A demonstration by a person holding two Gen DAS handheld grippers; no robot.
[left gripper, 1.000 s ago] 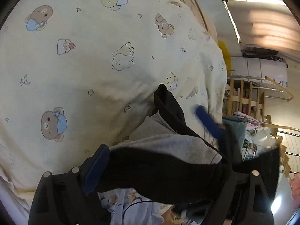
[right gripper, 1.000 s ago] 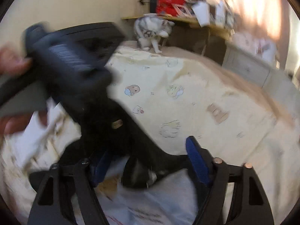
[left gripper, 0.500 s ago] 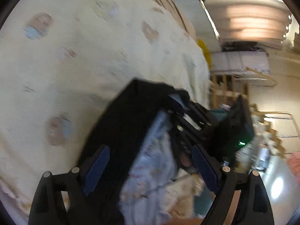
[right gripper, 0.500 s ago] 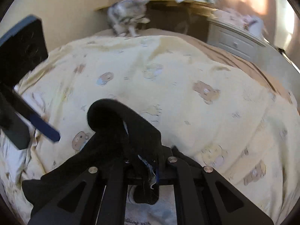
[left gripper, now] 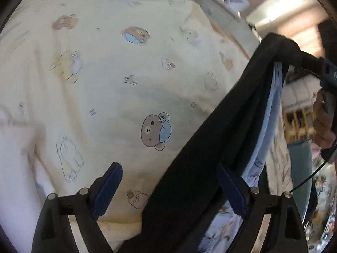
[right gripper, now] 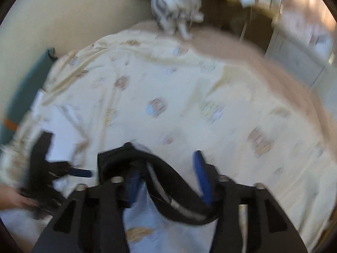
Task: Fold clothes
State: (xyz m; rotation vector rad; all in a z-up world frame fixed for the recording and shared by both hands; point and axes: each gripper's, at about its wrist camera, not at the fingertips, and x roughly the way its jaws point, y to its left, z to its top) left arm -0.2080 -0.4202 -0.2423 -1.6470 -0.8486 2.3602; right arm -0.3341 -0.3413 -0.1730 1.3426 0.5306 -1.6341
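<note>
Finds left gripper (left gripper: pixel 168 167) nearest the lens with jaws wide apart, clamping nothing. Sees dark garment (left gripper: pixel 210 147) passing through that gap toward the right-hand pad, then rising as a taut diagonal band to the upper right. Notes light-blue cloth (left gripper: pixel 271 105) tucked along its far edge; cannot tell lining from separate piece.

Follows the band up to right gripper (left gripper: pixel 326 73) and the person's hand (left gripper: pixel 322 124) behind it.

From the right wrist view, heavily blurred: puts right gripper (right gripper: pixel 166 168) with jaws apart, dark garment (right gripper: pixel 179 181) looped across the gap and over the left finger rather than pinched between pads. Differs from half a second ago, with those jaws then shut tight on the fabric. Reads this as a release, or a regrip in progress. Spots left gripper (right gripper: pixel 42 168) low at the left, also spread, same as half a second ago.

Beyond both tools: yellow bear-print bedcover (left gripper: pixel 105 94) spread over the bed, no garment laid flat on it. Farther back, grey striped cat (right gripper: pixel 177 14) at the head of the bed, below a cluttered shelf.

Judges fold as barely started: garment hanging in the air, bunched, not spread. With neither tool clamped, likely to slide off the finger and drop in a heap. Needs a fresh pinch at an edge or corner, then a lay-down on the cover before any fold line. Risks catching the light-blue cloth in the same pinch.
</note>
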